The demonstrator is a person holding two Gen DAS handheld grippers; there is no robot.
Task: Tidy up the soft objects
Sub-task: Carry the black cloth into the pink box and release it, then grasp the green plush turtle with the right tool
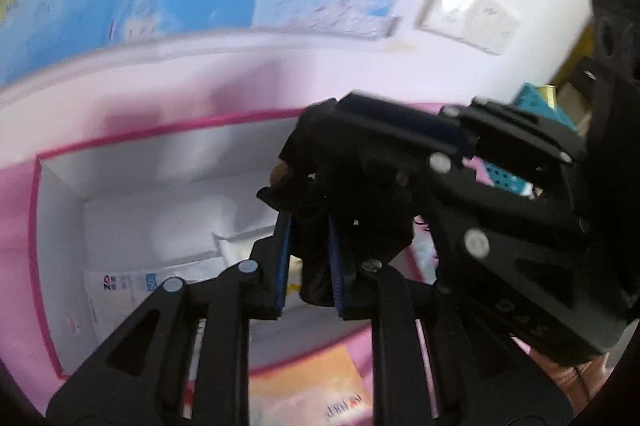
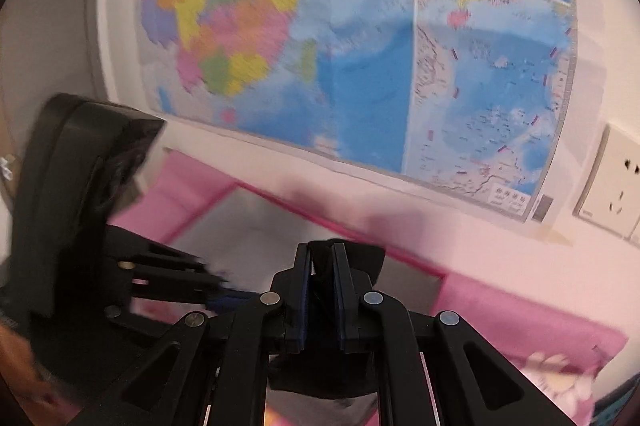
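Both grippers, left (image 1: 310, 262) and right (image 2: 322, 290), are pinching one black cloth (image 1: 360, 226) above the pink box (image 1: 36, 246), right gripper at 2 o'clock. Uneven pull could yank it loose outside.

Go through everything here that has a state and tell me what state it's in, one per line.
Left gripper: shut on the black cloth.
Right gripper: shut on the same cloth.
Black cloth: bunched, held above the box between both grippers.
Pink box: open, white packets lying inside.
Wall map: hanging flat on the wall.
Wall socket: nothing plugged in.
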